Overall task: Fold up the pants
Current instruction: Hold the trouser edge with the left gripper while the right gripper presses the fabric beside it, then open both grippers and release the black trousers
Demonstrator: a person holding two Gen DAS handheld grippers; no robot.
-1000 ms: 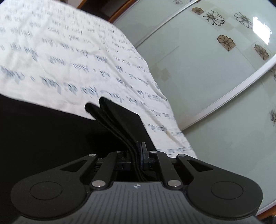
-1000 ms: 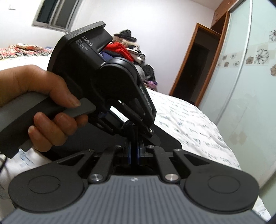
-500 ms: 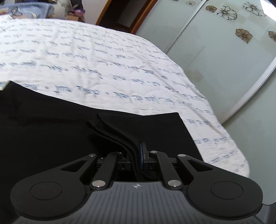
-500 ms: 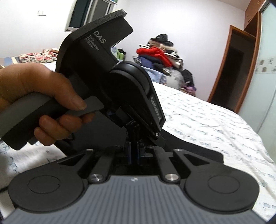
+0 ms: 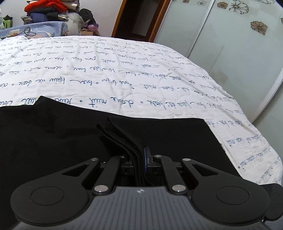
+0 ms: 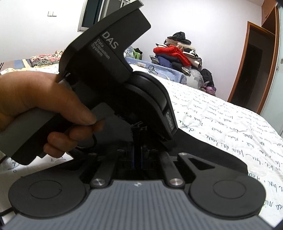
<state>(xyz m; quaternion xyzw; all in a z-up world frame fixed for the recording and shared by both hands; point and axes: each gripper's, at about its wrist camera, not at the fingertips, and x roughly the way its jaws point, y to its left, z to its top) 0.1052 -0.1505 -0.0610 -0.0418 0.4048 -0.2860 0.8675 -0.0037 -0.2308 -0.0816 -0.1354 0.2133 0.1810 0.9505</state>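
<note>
Black pants (image 5: 53,138) lie spread on the white bed sheet with blue script (image 5: 123,70). My left gripper (image 5: 139,155) is shut on several stacked layers of the pants' edge, which fan out ahead of the pads. In the right wrist view my right gripper (image 6: 138,152) is shut on a thin fold of the black pants (image 6: 208,150). Close in front of it a hand (image 6: 35,99) holds the other gripper's handle, which hides most of the cloth.
Frosted sliding wardrobe doors with flower prints (image 5: 238,44) run along the bed's right side. A dark doorway (image 5: 139,17) and a pile of clothes (image 6: 176,54) stand beyond the bed's far end. A window (image 6: 99,12) is in the back wall.
The left wrist view swung away from the wardrobe toward the bed's far end, and more of the flat pants shows. The right wrist view turned likewise. Both grips held.
</note>
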